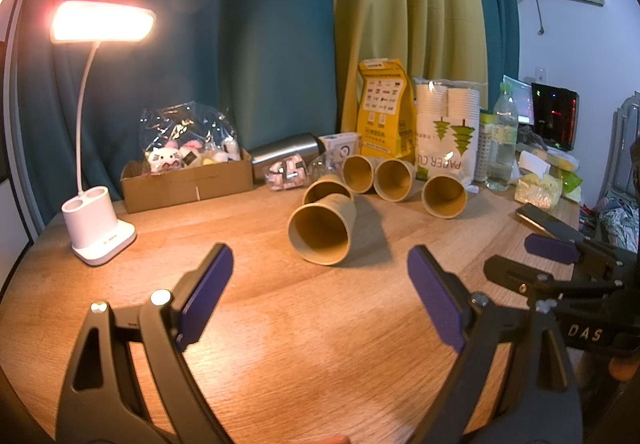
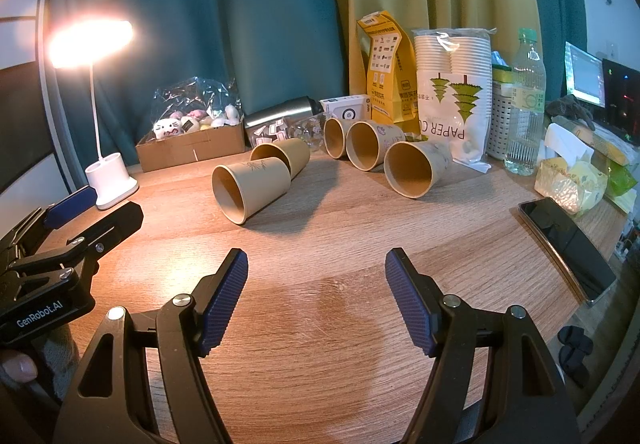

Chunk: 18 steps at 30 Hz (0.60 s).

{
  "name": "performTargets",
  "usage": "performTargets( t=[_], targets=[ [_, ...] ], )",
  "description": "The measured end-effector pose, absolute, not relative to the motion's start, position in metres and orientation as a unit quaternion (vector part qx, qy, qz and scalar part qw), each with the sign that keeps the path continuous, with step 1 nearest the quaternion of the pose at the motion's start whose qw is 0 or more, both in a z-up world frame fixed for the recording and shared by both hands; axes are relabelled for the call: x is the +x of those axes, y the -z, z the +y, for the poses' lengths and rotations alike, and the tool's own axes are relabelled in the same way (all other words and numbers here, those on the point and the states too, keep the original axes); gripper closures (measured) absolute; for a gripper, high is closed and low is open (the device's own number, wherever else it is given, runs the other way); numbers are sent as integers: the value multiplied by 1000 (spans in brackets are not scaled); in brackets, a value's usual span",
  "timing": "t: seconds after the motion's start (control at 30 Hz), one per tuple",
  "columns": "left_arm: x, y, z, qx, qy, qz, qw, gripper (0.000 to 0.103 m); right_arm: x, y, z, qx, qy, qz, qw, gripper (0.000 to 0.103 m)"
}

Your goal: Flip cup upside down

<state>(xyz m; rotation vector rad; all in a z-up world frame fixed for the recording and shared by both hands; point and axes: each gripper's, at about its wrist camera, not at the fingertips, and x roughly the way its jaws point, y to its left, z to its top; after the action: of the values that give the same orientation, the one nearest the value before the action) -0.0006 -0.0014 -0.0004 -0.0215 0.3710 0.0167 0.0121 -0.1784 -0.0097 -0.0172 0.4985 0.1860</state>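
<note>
Several tan paper cups lie on their sides on the wooden table [image 1: 280, 324], mouths toward me. The nearest cup [image 1: 322, 228] lies just beyond my left gripper [image 1: 320, 264], which is open and empty; the same cup shows in the right wrist view [image 2: 250, 188], left of centre. Another cup [image 1: 326, 188] lies behind it. Three more lie further back, the rightmost [image 1: 444, 196] also in the right wrist view [image 2: 414, 168]. My right gripper [image 2: 316, 272] is open and empty above bare table [image 2: 320, 324], well short of the cups. It appears at the right edge of the left wrist view [image 1: 552, 252].
A lit white desk lamp [image 1: 98, 228] stands at the left. A cardboard box of plush toys [image 1: 184, 180], a steel flask [image 1: 286, 152], a yellow bag [image 1: 384, 108], a pack of paper cups [image 1: 446, 124] and a water bottle [image 1: 502, 136] line the back. A phone [image 2: 568, 244] lies at the right.
</note>
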Motion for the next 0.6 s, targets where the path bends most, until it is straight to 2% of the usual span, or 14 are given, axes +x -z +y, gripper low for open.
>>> performTargets(
  t=[0.6],
  targets=[
    [0,1,-2,-10,-8,185,983,13,12,10,-178,-8,-92,246,965,29]
  ],
)
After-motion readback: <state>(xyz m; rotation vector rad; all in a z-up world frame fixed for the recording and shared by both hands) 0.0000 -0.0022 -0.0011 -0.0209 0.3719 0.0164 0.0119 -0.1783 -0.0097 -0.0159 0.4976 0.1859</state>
